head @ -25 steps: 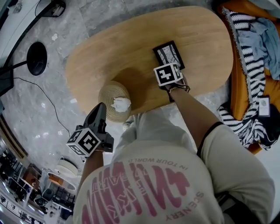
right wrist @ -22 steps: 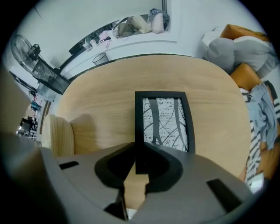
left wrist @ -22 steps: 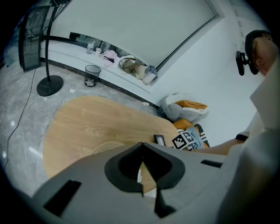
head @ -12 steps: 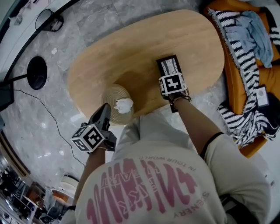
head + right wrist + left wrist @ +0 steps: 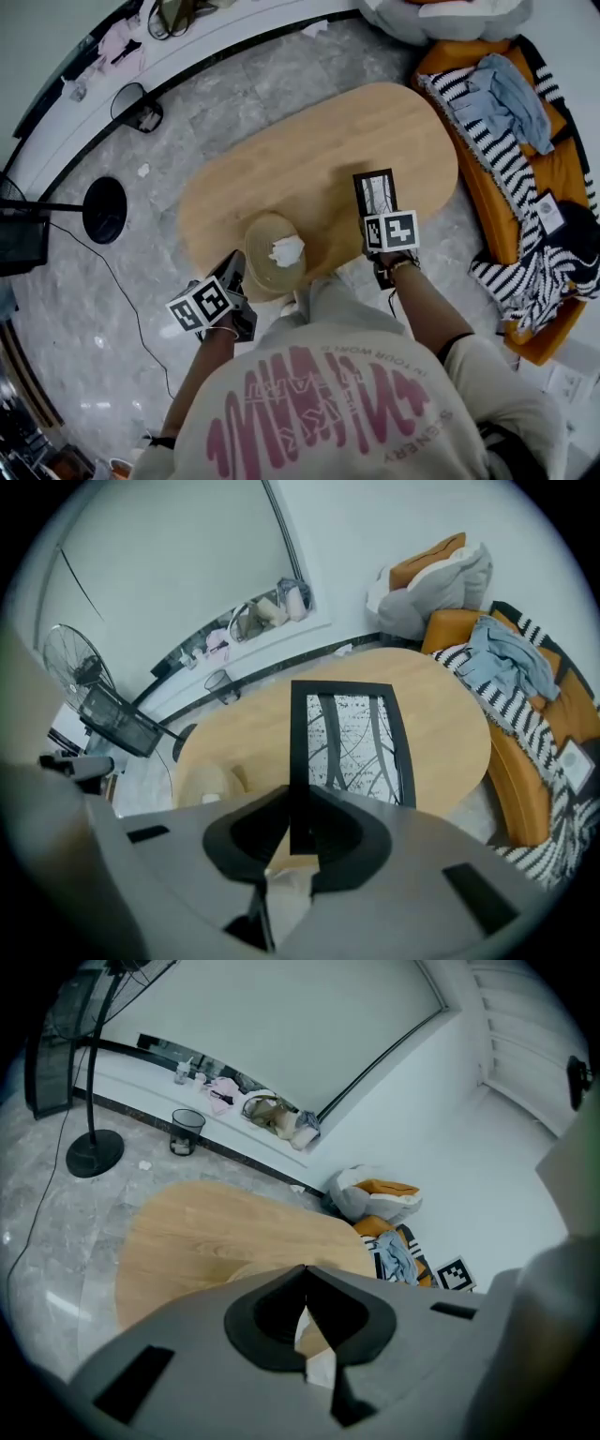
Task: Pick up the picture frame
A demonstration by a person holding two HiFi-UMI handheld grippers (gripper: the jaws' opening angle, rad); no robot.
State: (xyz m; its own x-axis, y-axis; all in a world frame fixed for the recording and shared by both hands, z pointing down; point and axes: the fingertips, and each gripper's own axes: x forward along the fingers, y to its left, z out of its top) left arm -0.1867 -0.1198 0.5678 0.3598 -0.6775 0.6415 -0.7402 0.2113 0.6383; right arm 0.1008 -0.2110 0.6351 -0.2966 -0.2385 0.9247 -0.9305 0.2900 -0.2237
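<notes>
Picture frame looks light, stiff, likely glazed and fragile; my right hand-held gripper pinches its thin black border, left hand-held gripper clenched empty.

The oval light-wood bench has a smooth satin surface with fine straight grain. The black rectangular picture frame has a matt dark border, and its black-and-white branch print looks like flat paper. The round tan woven basket is coarse and fibrous, and the crumpled white paper is dull and creased. The grey speckled stone floor looks polished. The left gripper and right gripper are smooth matt grey plastic. The black-and-white striped cloth looks soft and knitted.
</notes>
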